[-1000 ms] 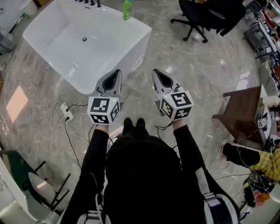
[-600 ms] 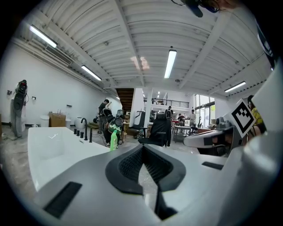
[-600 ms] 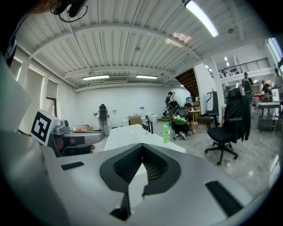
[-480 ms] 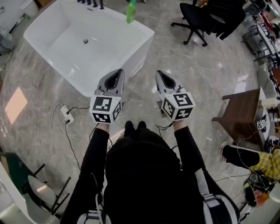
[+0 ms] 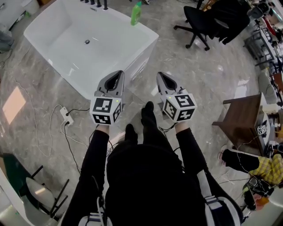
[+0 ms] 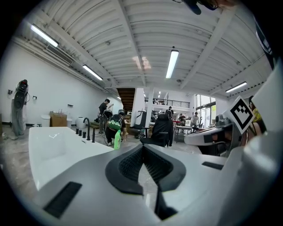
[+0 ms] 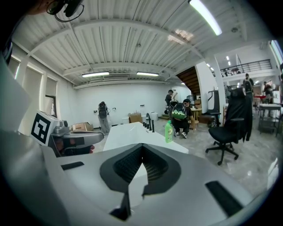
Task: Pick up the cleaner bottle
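Note:
The green cleaner bottle (image 5: pixel 136 13) stands upright on the far right corner of the white bathtub's rim (image 5: pixel 148 40). It is small and distant in the left gripper view (image 6: pixel 117 140) and the right gripper view (image 7: pixel 168 132). My left gripper (image 5: pixel 118 74) and right gripper (image 5: pixel 160 74) are held side by side in front of my body, well short of the tub's near corner. Both point toward the tub. The left gripper (image 6: pixel 143 146) is shut on nothing, and the right gripper (image 7: pixel 142 145) also has its jaws together with nothing between them.
Black taps (image 5: pixel 95 4) line the tub's far rim. A black office chair (image 5: pixel 199 17) stands on the marble floor at the upper right. At the right is a brown wooden table (image 5: pixel 241 117); a power strip (image 5: pixel 67 115) with cables lies at the left.
The tub and bottle have slid slightly down and right in the head view as I walk closer. One foot has stepped forward between the grippers. Both grippers stay shut.

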A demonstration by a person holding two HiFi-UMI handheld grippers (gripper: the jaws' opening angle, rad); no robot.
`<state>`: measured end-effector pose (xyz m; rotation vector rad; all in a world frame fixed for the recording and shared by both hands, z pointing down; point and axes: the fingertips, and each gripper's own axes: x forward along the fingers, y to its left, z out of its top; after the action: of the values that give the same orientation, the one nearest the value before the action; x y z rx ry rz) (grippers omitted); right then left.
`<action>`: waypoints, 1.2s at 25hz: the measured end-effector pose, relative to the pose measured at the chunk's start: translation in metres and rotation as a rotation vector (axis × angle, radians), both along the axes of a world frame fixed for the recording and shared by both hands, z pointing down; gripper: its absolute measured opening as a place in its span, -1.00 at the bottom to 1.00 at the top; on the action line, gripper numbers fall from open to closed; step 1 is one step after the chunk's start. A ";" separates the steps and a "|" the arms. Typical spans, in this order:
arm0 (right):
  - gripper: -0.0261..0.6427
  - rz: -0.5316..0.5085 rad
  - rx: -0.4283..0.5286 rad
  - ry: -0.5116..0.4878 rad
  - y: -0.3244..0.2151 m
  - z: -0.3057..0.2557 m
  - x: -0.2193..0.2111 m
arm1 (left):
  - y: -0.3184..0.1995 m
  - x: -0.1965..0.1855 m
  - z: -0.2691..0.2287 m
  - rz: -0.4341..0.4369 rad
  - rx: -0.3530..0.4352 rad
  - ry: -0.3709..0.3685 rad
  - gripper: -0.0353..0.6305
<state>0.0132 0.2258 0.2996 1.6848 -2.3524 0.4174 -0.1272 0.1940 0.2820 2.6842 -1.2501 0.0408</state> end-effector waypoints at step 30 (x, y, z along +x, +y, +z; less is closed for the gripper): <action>-0.92 -0.078 -0.063 -0.035 -0.182 0.026 0.128 | -0.191 0.109 0.022 -0.104 -0.057 -0.061 -0.87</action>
<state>0.1415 0.0438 0.3260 1.5652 -2.3935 0.5056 -0.0181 0.0026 0.3043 2.5847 -1.3826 0.1429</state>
